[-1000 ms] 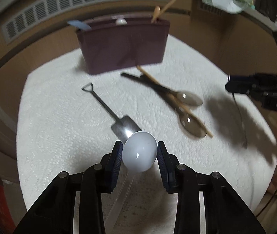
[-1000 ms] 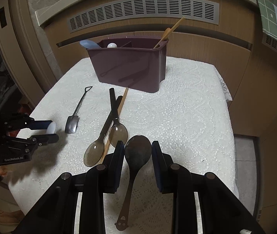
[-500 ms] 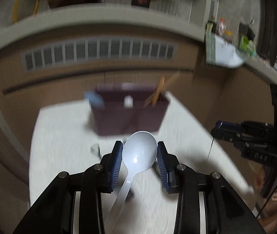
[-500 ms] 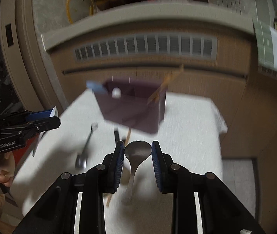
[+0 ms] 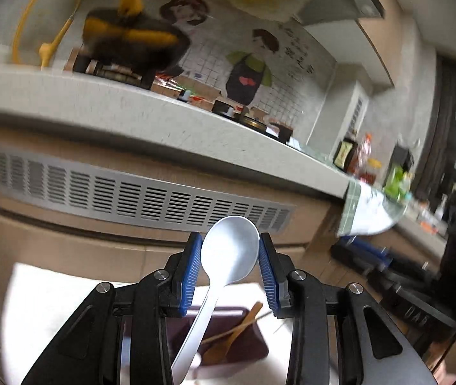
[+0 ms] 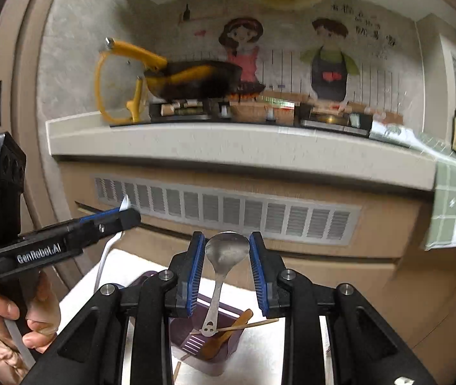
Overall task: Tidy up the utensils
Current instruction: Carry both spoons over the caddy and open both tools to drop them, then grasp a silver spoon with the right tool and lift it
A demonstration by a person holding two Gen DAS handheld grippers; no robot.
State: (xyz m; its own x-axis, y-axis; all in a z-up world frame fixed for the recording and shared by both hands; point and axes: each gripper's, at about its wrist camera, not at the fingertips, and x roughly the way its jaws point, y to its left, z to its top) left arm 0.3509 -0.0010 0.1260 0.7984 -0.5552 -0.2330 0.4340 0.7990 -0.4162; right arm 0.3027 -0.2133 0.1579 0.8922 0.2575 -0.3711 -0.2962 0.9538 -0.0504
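Observation:
My left gripper (image 5: pixel 230 250) is shut on the bowl of a white plastic spoon (image 5: pixel 231 250), whose handle hangs down toward the camera. Below it stands the dark purple utensil holder (image 5: pixel 247 349) with a wooden spoon (image 5: pixel 228 337) leaning inside. My right gripper (image 6: pixel 226 252) is shut on the bowl of a metal spoon (image 6: pixel 224 250); its handle hangs over the purple holder (image 6: pixel 218 356), which holds a wooden spoon (image 6: pixel 228 333) and a chopstick. The left gripper (image 6: pixel 125 215) shows at the left of the right wrist view, held by a person's hand (image 6: pixel 0 317).
The holder stands on a table with a white lace cloth (image 6: pixel 128 269). Behind runs a beige counter front with a vent grille (image 6: pixel 228 211) and a counter top (image 6: pixel 228 144) carrying a dark pan with yellow handles (image 6: pixel 196 77) and kitchen clutter.
Both grippers have risen high above the table with their spoons and tilted up toward the counter. The utensils lying on the cloth have dropped out of view; the holder now sits low in both views.

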